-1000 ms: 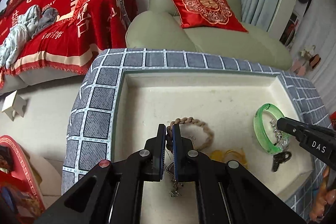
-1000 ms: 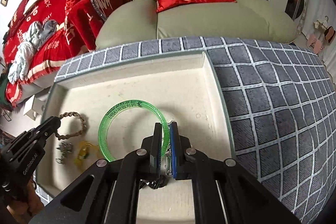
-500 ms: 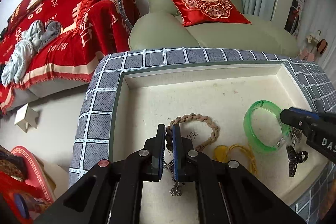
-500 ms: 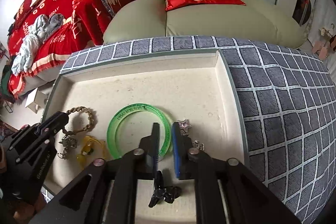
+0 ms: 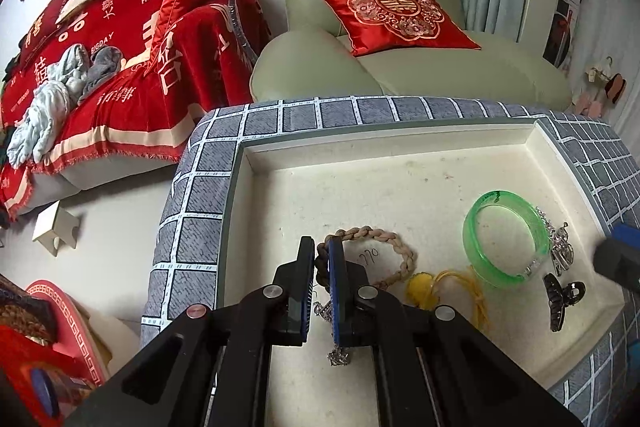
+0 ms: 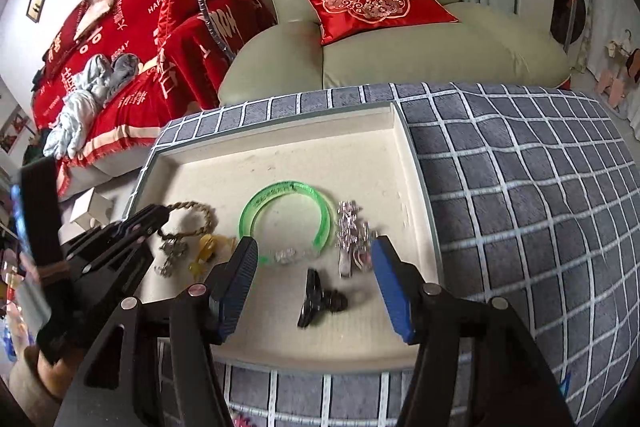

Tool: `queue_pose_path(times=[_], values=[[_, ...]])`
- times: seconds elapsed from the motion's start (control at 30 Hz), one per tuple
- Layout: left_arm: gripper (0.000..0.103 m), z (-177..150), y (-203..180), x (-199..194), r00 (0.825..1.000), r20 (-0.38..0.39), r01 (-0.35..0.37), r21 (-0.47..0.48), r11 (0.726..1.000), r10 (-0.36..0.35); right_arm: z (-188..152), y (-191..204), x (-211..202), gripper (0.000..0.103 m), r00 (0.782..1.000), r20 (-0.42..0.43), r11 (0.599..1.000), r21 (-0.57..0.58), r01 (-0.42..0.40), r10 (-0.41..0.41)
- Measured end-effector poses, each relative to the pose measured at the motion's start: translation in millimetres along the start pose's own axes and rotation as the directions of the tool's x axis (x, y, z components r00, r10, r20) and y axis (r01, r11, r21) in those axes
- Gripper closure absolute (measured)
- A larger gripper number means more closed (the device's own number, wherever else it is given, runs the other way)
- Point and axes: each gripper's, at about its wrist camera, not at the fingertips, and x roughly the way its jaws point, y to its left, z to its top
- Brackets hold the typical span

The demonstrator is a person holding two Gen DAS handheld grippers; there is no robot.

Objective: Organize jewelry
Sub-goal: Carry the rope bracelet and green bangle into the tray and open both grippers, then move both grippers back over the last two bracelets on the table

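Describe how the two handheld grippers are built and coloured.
Both the left gripper and the right gripper are matte black angular linkages with silver round pivot bolts. Each finger ends in a flat blue-edged pad with a ribbed black face.

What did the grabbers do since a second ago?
The right gripper let go of the black clip and pulled up; its jaws are opening, nothing between them. The left gripper stayed shut on the braided bracelet. The green bangle stayed put.
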Motion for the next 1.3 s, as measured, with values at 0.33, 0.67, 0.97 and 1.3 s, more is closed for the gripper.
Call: queue_pose_path(times=[0.33,0.67,0.97,1.3], values=[[0.0,4.0,-1.0,-9.3,0.999,0.033,0.006,-0.009,1.0,-0.006,-21.0,0.7,-22.3,0.033,0.999,0.004,0.999,-0.002,-0.036,0.036],[0.0,4.5,-7.4,-55.0,0.992,0.13,-0.005,0.062,0.998,-0.003,-40.3,-4.9,-39.7,0.015,0.997,0.015,0.997,0.021,-0.072,0.071],[0.0,-22.4,0.0,-103.2,0.986,0.149,0.063,0.118,0.991,-0.08,-67.0,-9.3,-75.1,0.0,0.998,0.023,0.998,-0.005,-0.058,0.058],[0.0,-88.2,-5.8,-120.6,0.988,0.066,0.13,0.127,0.983,-0.139,-132.6,-13.3,-94.8,0.0,0.997,-0.034,0.998,-0.013,-0.063,0.062]])
